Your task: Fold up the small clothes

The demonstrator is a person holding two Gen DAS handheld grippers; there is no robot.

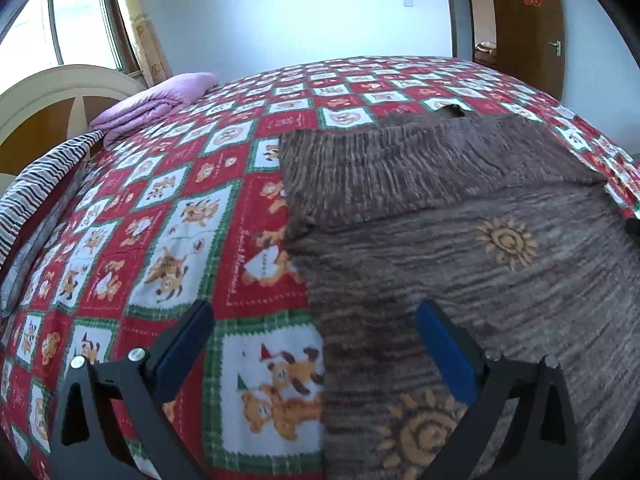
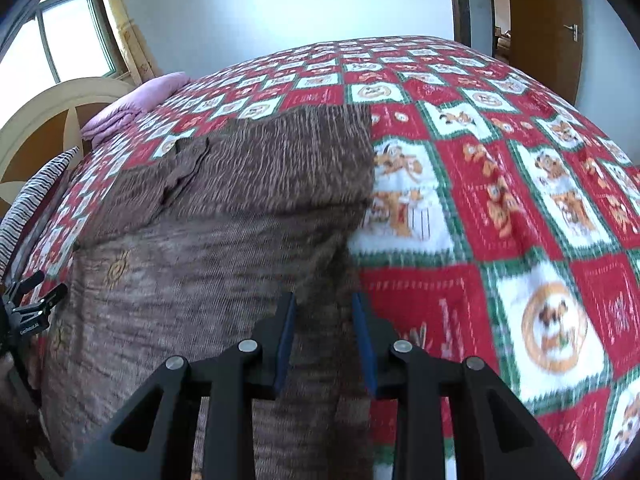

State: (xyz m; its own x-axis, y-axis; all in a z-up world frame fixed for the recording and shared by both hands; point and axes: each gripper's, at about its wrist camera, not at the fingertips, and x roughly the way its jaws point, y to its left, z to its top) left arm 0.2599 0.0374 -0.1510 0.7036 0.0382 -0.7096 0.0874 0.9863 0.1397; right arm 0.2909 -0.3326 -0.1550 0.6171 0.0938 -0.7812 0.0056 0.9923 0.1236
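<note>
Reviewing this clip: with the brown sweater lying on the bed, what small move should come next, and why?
Probably close the left gripper on the brown sweater: its fingers are wide open astride the sweater's left edge, holding nothing, while the right gripper is narrowed around the opposite edge. Both sides need holding before a fold over the patterned blanket.
</note>
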